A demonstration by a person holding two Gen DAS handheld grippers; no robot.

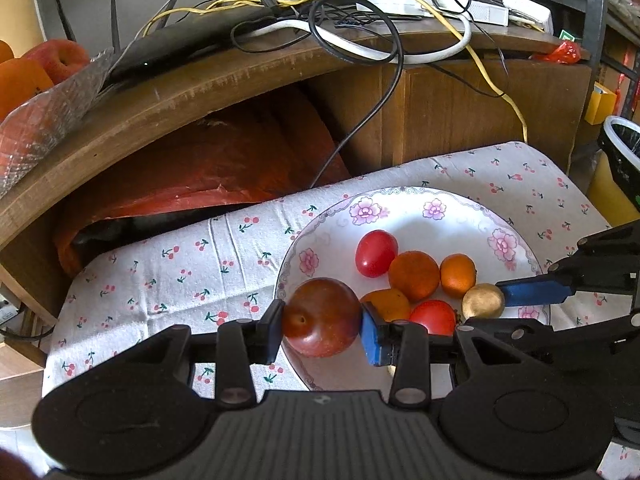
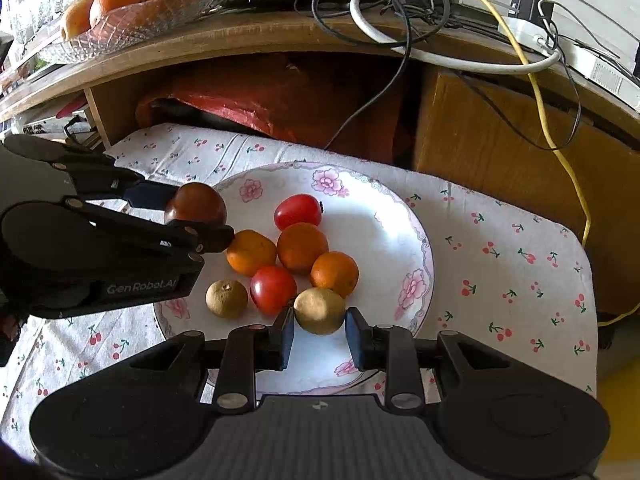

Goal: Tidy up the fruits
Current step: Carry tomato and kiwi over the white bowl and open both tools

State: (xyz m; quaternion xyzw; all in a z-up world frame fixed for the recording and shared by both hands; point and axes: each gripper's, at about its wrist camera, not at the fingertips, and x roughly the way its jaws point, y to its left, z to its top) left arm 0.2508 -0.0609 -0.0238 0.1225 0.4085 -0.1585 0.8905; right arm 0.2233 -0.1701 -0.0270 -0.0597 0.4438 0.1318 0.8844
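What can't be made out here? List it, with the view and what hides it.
- Second brown longan: clear in the right wrist view, hidden in the left wrist view behind the left gripper and its dark plum.
- Right gripper grip on the longan: one pad seems to touch, the other shows a gap; contact unclear.
- Glass bowl: cut off by the top edge, so its fruit count is unknown.

The plate (image 2: 416,236) was white with pink flowers and a grey scrolled edge. The cloth (image 2: 500,264) under it was white, dotted with small red cherries on green stems. On the plate lay two red tomatoes (image 2: 298,211), three orange fruits (image 2: 302,246) and two dull tan ones (image 2: 320,310) (golden in the left view). The held fruit (image 1: 322,316) was dark reddish-brown, between blue-faced pads (image 1: 370,338).
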